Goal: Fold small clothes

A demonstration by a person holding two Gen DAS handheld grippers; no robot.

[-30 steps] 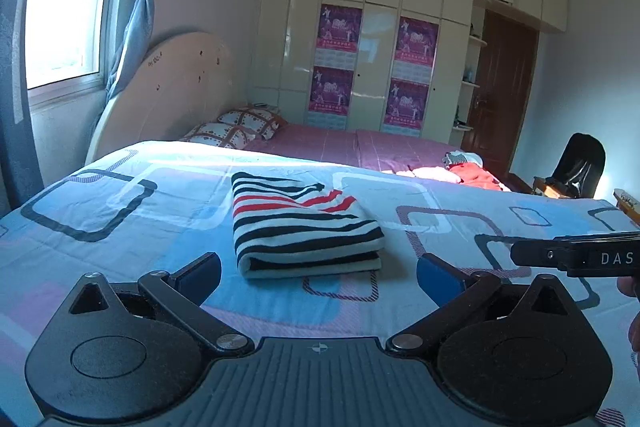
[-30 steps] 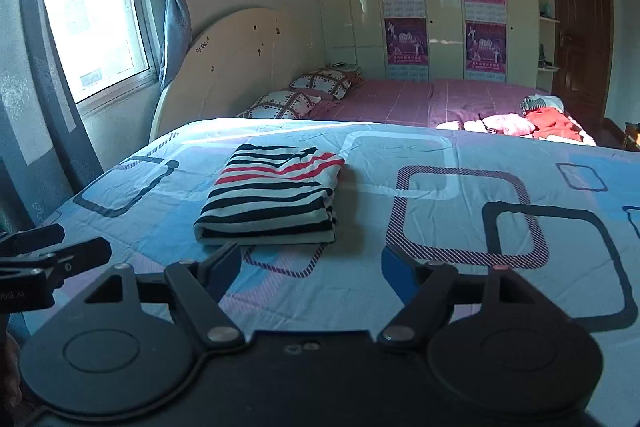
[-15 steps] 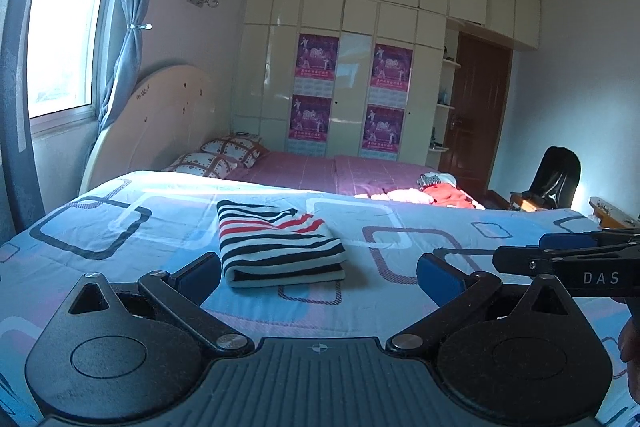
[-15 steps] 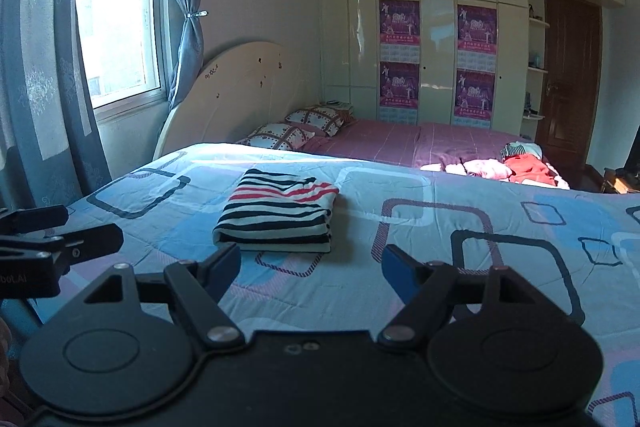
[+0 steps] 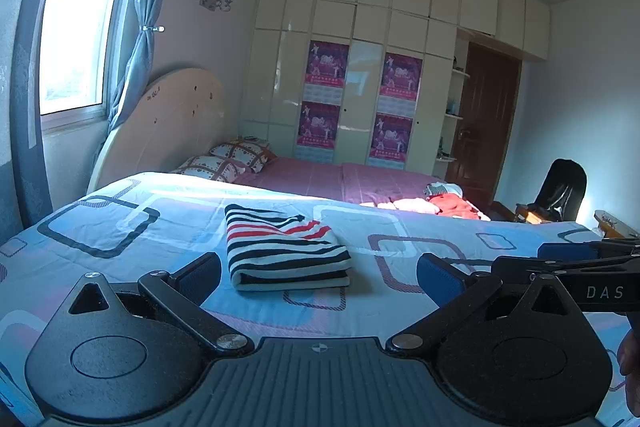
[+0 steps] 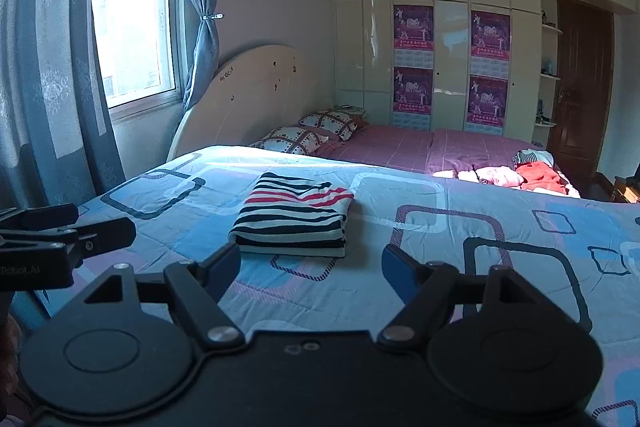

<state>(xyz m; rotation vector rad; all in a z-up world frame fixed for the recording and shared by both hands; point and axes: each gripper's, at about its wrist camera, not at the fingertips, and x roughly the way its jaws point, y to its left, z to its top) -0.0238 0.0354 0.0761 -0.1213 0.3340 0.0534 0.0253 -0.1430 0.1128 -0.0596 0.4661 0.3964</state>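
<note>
A striped garment [image 5: 285, 251], black, white and red, lies folded into a neat rectangle on the blue patterned bedspread [image 5: 120, 227]; it also shows in the right wrist view [image 6: 295, 219]. My left gripper [image 5: 319, 273] is open and empty, held back from the garment above the bed's near side. My right gripper [image 6: 311, 265] is open and empty, also short of the garment. Each gripper shows at the edge of the other's view, the right one [image 5: 576, 267] and the left one [image 6: 60, 235].
A pile of pink and red clothes [image 5: 440, 203] lies at the far right of the bed. Two patterned pillows [image 5: 228, 161] sit by the headboard. A wardrobe with posters [image 5: 360, 107], a brown door [image 5: 484, 123] and a black chair [image 5: 562, 191] stand beyond.
Both grippers have pulled back and tilted up from the folded garment, so it looks smaller and farther away. The garment has not moved. Both grippers stayed open.
</note>
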